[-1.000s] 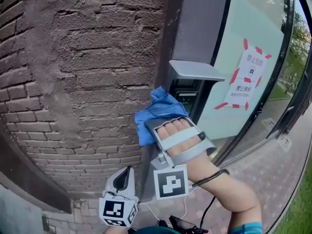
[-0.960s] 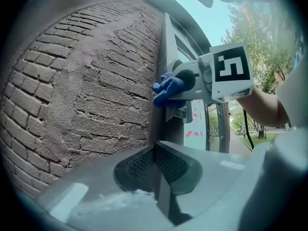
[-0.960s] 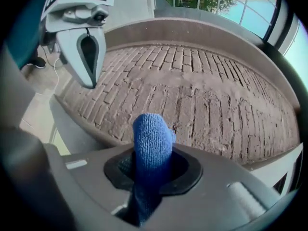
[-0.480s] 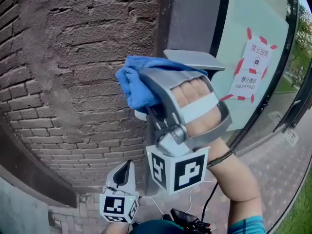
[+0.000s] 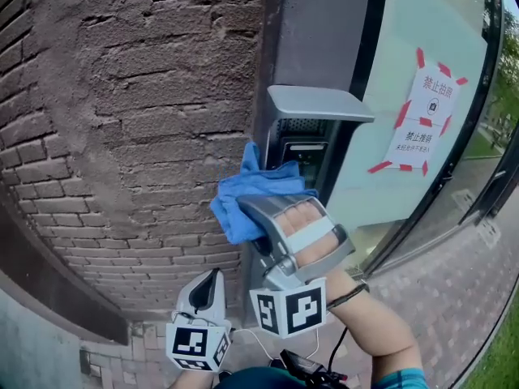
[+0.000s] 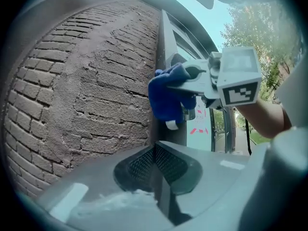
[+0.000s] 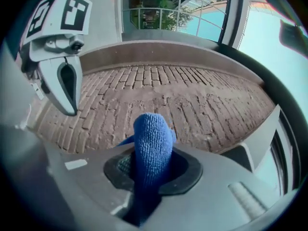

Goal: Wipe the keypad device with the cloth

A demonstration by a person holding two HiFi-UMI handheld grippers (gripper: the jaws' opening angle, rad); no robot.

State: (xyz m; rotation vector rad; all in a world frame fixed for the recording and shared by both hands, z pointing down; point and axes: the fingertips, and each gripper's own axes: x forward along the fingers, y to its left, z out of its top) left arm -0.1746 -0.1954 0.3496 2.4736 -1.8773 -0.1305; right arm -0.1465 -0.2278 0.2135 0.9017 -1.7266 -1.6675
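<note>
The keypad device (image 5: 298,151) is mounted on a dark post under a grey hood (image 5: 320,102). A blue cloth (image 5: 253,191) covers the device's lower left side. My right gripper (image 5: 258,211) is shut on this cloth, and its jaw tips are hidden under the folds. In the right gripper view the blue cloth (image 7: 152,146) stands pinched between the jaws of the right gripper (image 7: 148,174). My left gripper (image 5: 208,288) hangs low by the brick wall, well below the device. In its own view the left gripper (image 6: 156,165) is shut with nothing in it, facing the blue cloth (image 6: 167,97).
A rough brick wall (image 5: 130,128) fills the left side. Right of the post is a glass door (image 5: 381,160) with a taped paper notice (image 5: 426,116). Paving (image 5: 438,282) lies below at the right. A person's forearm (image 5: 373,322) holds the right gripper.
The right gripper with the cloth rose to the hood half a second ago, then came back down to the device's lower left. The left gripper has stayed in place.
</note>
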